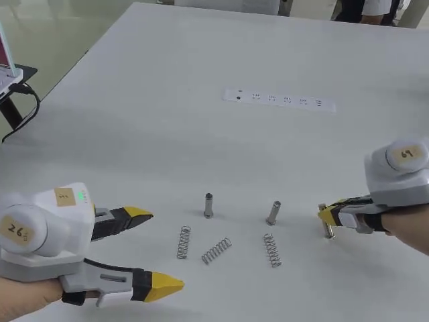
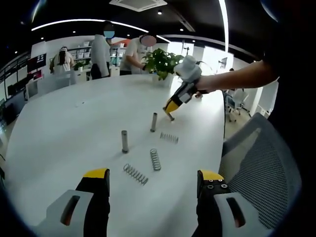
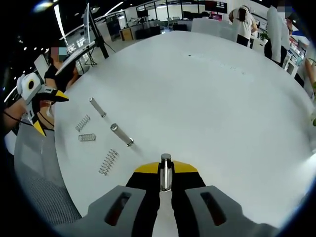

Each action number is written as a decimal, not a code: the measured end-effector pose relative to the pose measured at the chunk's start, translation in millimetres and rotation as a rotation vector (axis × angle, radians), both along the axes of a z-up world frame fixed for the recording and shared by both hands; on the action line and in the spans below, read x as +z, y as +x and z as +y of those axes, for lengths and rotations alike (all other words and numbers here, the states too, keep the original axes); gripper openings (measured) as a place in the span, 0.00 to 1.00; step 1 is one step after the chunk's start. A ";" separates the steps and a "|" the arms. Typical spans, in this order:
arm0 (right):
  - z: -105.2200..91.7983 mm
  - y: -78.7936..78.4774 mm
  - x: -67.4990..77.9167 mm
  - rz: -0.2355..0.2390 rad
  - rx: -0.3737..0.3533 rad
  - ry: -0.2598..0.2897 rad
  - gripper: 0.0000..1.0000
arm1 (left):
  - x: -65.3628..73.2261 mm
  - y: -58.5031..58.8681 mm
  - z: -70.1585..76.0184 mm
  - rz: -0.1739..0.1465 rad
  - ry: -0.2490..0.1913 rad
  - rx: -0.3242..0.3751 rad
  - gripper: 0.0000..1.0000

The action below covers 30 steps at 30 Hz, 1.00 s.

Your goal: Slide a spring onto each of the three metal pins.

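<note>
Two metal pins (image 1: 208, 205) (image 1: 273, 212) stand upright on the white table (image 1: 201, 134). My right gripper (image 1: 326, 217) is shut on the third pin (image 1: 328, 227) (image 3: 165, 159), whose lower end is at the tabletop. Three springs (image 1: 184, 242) (image 1: 216, 250) (image 1: 271, 249) lie flat just in front of the pins. My left gripper (image 1: 154, 249) (image 2: 153, 177) hovers open to the left of the springs, holding nothing. In the left gripper view the nearest spring (image 2: 136, 174) lies just ahead of its jaws.
A white power strip (image 1: 279, 99) lies further back on the table. A mesh chair (image 2: 261, 163) stands beside the table's near edge. A stand with a cable (image 1: 13, 87) is off the far left edge. Several people and a plant (image 2: 160, 61) are beyond the table.
</note>
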State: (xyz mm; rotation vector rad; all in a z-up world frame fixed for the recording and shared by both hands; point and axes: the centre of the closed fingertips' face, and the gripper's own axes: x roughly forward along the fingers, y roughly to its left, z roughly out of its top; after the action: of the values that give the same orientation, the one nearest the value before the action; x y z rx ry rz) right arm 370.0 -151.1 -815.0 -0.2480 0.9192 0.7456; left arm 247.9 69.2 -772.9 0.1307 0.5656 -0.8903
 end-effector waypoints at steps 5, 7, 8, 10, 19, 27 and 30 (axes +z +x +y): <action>1.0 0.5 2.1 -0.023 0.004 0.013 0.04 | 1.5 0.9 0.2 -0.005 -0.003 0.003 0.68; 1.7 1.6 3.8 -0.035 0.003 0.023 0.04 | 1.8 1.1 0.6 -0.004 -0.003 0.004 0.68; 1.8 1.5 3.9 -0.035 0.003 0.024 0.04 | 1.9 1.2 0.7 -0.005 -0.003 0.004 0.68; 3.3 2.8 5.4 -0.053 0.010 0.032 0.04 | 1.9 1.1 0.5 -0.004 -0.003 0.004 0.68; 1.6 0.0 5.8 -0.077 0.009 0.045 0.04 | 0.1 -0.3 -1.2 0.000 0.002 -0.003 0.67; 1.9 -1.6 7.7 -0.102 0.030 0.050 0.05 | 0.3 -0.4 -2.2 0.001 0.001 -0.005 0.67; 2.1 -3.2 8.4 -0.115 0.047 0.044 0.05 | 1.5 0.6 -2.1 -0.004 -0.006 -0.001 0.68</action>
State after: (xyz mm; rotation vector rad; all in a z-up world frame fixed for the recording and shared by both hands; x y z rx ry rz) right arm 366.8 -149.1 -806.6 -0.2720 0.7892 0.7865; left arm 248.4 67.1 -771.4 0.1278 0.5589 -0.8927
